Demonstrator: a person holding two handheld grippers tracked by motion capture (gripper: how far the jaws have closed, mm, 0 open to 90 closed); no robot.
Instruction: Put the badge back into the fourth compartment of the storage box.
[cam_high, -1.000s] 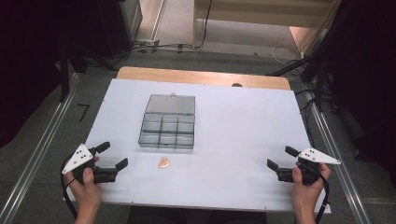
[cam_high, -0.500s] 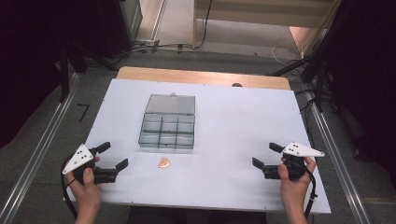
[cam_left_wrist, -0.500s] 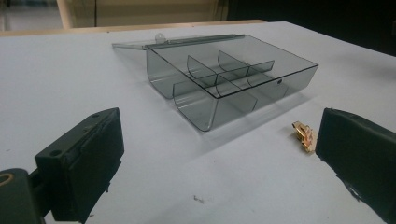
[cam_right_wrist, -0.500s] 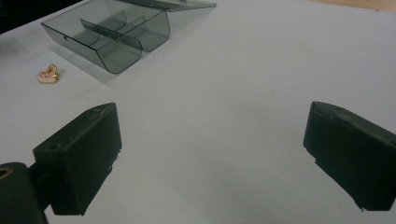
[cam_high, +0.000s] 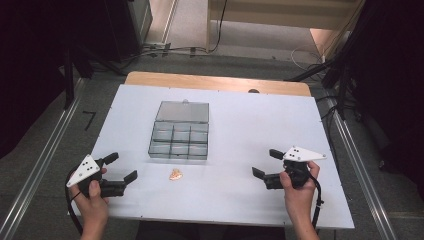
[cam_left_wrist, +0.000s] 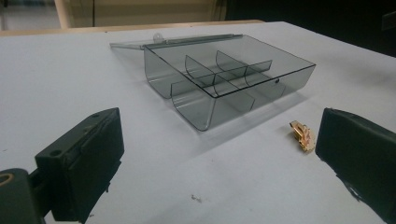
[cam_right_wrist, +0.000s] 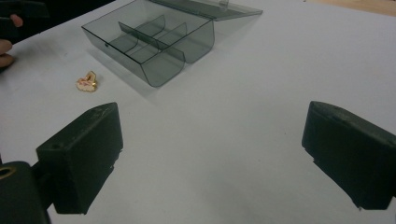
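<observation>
Trinket (cam_high: 175, 174) near front of box (cam_high: 179, 136), between wide-open, empty left claw (cam_high: 121, 167) and right claw (cam_high: 263, 163)

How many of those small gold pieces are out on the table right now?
1. The gold piece lies on the white table just in front of the open compartment box, apart from it. The box's compartments look empty, though some corners are hard to see.

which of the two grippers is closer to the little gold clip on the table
The left gripper. The small gold clip lies just past its open jaws, while the right gripper sits farther off across the white table.
</observation>
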